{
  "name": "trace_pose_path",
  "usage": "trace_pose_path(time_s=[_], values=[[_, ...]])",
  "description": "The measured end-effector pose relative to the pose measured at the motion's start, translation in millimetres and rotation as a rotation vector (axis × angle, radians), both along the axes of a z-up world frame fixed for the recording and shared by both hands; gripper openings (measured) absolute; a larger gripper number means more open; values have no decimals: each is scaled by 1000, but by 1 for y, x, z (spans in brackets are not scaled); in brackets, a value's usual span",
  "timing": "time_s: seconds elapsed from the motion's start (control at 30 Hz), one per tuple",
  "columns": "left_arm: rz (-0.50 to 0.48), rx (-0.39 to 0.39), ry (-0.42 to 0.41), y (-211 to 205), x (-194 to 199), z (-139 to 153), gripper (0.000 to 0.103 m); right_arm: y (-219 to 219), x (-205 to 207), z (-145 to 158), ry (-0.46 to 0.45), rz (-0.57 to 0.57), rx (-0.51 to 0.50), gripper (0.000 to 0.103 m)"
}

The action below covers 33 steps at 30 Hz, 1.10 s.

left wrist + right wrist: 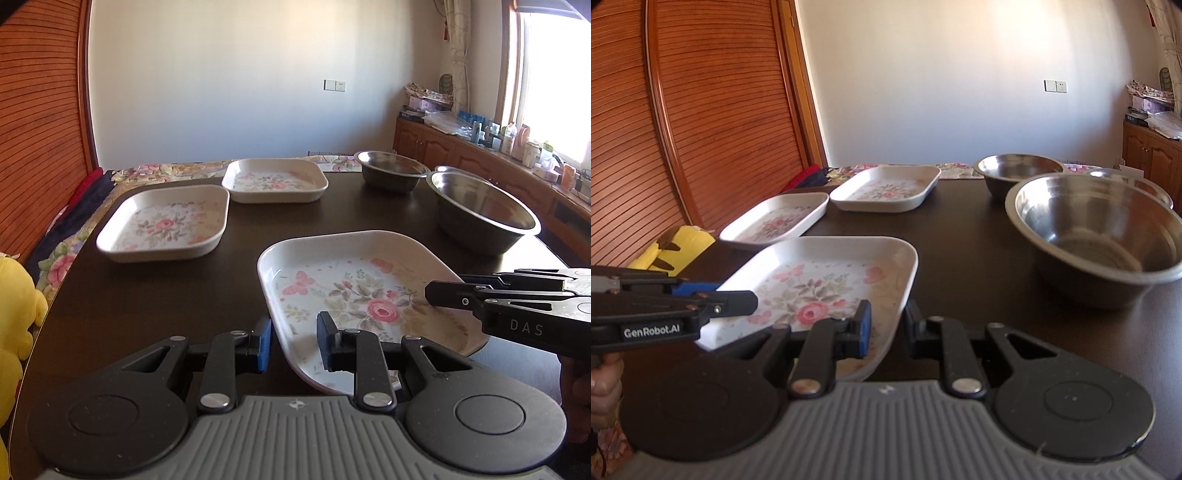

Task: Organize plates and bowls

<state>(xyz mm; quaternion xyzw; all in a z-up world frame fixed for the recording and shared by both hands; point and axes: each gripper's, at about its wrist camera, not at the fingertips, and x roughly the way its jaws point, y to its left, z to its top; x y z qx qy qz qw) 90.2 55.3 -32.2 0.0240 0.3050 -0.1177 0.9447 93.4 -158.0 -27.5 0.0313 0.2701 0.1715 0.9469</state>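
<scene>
Both the left gripper (294, 341) and right gripper (886, 325) clamp the near square, rose-printed cream plate's (354, 291) rim.

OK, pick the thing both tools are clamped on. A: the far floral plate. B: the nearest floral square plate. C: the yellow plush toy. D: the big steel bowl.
B: the left tool and right tool each pinch an edge of the nearest floral square plate.

Strong daylight pours through the window (546, 74), blown out white, glinting off the steel bowl (1100, 236); fisheye bends the edges.
</scene>
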Motion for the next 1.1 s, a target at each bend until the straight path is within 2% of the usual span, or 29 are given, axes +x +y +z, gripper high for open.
trace_pose_path(time_s=[0.43, 1.1], values=[[18, 0, 11, 5, -12, -11, 27, 8, -20, -8, -2, 12, -7, 21], [25, 10, 14, 4, -10, -16, 27, 9, -24, -18, 7, 15, -2, 22]])
